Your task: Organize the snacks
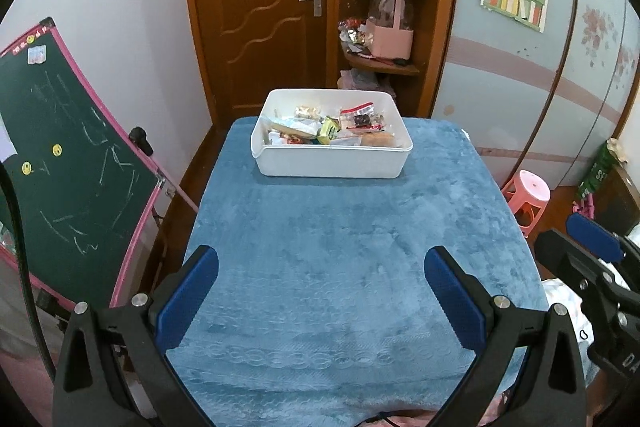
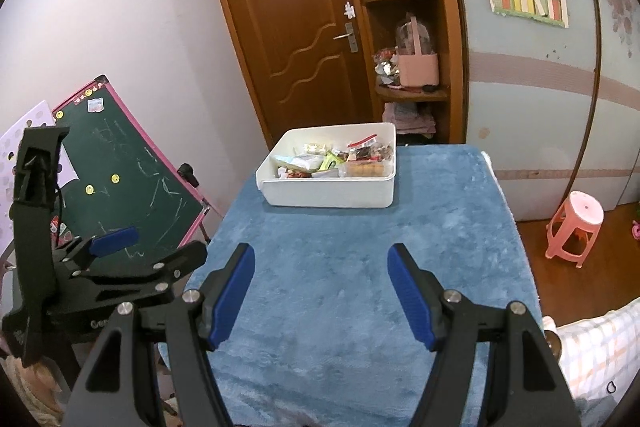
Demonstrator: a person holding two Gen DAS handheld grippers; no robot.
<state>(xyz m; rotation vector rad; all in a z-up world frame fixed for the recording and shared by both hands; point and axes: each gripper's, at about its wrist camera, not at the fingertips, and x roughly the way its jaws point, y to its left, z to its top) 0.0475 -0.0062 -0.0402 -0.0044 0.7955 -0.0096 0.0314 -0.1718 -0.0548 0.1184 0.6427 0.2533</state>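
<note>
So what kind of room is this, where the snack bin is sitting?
Most likely a room in a home, perhaps a child's bedroom: a wooden door, a pink-framed chalkboard, a pink plastic stool, and a wardrobe with sliding doors behind the blue-covered table.

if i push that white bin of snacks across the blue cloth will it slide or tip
The white bin looks low and wide with a flat base, so it probably won't tip. The plush blue cloth would likely drag on it and may bunch rather than let it glide. It holds only small packets, so it is probably light.

Snack wrappers [image 1: 328, 131] too small to read
</note>
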